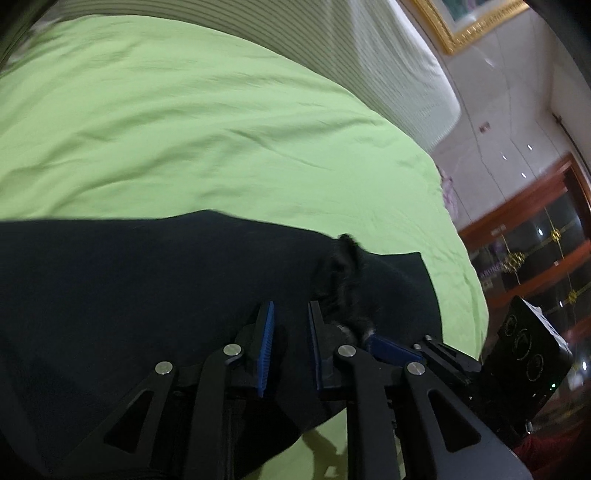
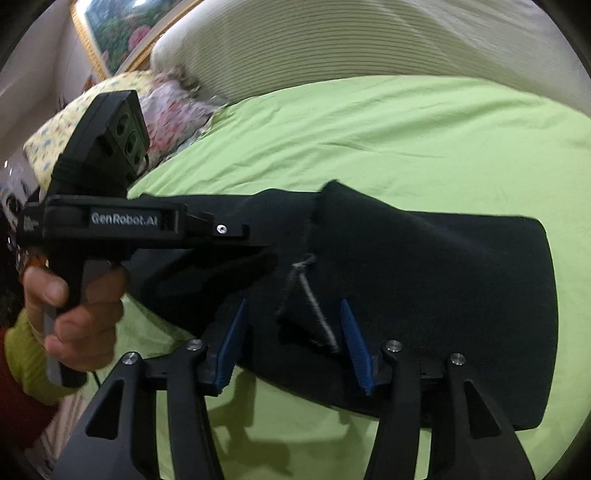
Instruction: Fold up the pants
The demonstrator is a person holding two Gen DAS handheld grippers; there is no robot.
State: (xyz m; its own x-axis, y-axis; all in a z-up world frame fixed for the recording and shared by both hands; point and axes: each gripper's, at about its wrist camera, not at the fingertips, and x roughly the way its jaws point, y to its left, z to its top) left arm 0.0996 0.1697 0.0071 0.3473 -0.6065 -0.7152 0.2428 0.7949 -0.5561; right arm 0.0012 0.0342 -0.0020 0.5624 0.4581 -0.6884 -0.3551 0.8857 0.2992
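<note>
Green bedsheet (image 2: 369, 140) covers the bed, with a ribbed cream headboard (image 2: 332, 40) at twelve o'clock in the right wrist view and a gilt-framed picture (image 2: 122, 33) at eleven; floral pillows (image 2: 173, 107) lie blurred beside it. Black pants (image 2: 424, 280) sprawl across the sheet at centre, a grey drawstring (image 2: 314, 306) showing on them; their folds are too dark to sort out. "GenRobot.AI" reads in white on the left gripper (image 2: 266, 258) at nine o'clock, gripped by a hand (image 2: 70, 310) in a yellow-green sleeve (image 2: 29, 358); its tips vanish against the dark cloth. From its own camera the left gripper (image 1: 291, 317) stands narrowly parted over the pants (image 1: 147, 288); whether it pinches cloth I cannot tell. Right gripper (image 2: 291, 310) gapes wide, the drawstring between its blue pads (image 2: 354, 343), untouched.
</note>
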